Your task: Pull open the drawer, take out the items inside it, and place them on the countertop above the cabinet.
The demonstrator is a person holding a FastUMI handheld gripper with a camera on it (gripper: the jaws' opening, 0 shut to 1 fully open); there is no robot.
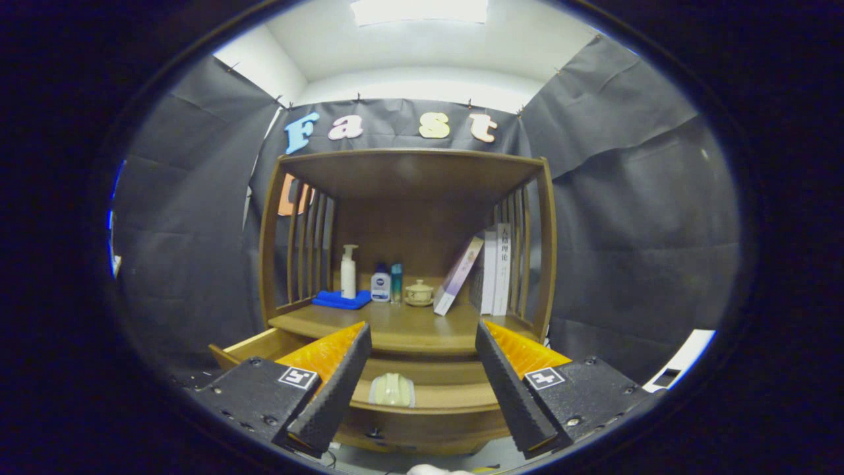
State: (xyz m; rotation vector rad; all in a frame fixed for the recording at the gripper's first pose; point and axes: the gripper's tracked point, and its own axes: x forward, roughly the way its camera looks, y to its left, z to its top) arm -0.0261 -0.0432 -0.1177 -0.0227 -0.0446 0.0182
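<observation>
The wooden cabinet's drawer stands pulled open below the countertop. A pale, rounded item lies inside the drawer, between my two fingers and slightly ahead of them. My gripper is open, its fingers spread wide on either side of that item with nothing held. The drawer's front knob shows low between the fingers.
On the countertop stand a white pump bottle on a blue cloth, two small bottles, a small lidded pot, a leaning book and upright books. Slatted side rails and a top shelf enclose it.
</observation>
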